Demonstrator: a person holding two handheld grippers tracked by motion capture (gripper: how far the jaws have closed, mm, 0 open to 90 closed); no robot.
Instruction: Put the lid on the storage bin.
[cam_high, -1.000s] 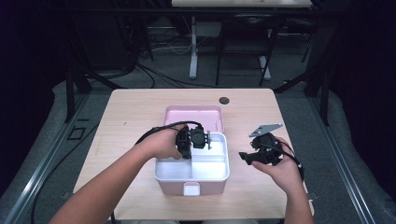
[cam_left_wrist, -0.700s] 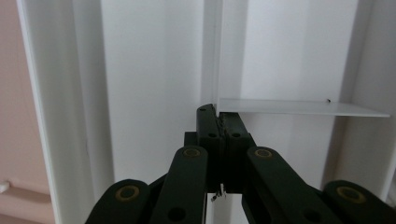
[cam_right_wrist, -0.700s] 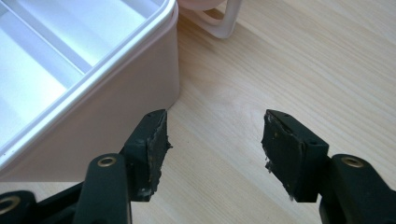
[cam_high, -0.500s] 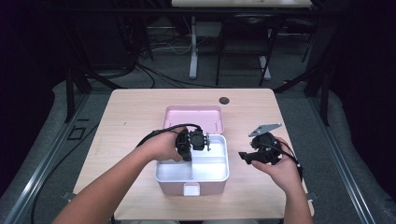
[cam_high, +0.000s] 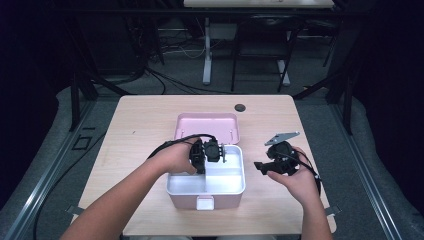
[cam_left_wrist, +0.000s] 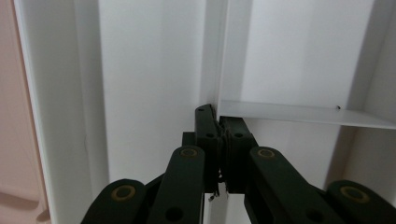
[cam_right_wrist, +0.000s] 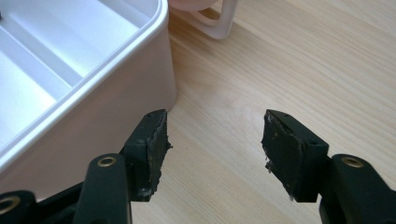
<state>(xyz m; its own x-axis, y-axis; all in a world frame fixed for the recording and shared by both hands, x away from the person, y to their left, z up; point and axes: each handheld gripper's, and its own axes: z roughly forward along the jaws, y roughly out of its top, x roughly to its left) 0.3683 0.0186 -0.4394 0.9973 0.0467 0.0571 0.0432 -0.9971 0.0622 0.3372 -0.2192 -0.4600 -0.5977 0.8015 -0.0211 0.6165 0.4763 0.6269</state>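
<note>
Claw on the left is pinched together right at the white divider inside the pink box mid-bench; can't tell if anything's gripped. Lift straight up, slowly. Right claw sits apart, empty, beside the box wall. Tips hide the contact spot.

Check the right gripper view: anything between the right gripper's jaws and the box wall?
Nothing: bare wooden table between the right gripper, jaws open, and the pink box's wall, in the right gripper view.

The box sits at lower centre of the table, its lid just behind it; a small round thing lies farther up.
</note>
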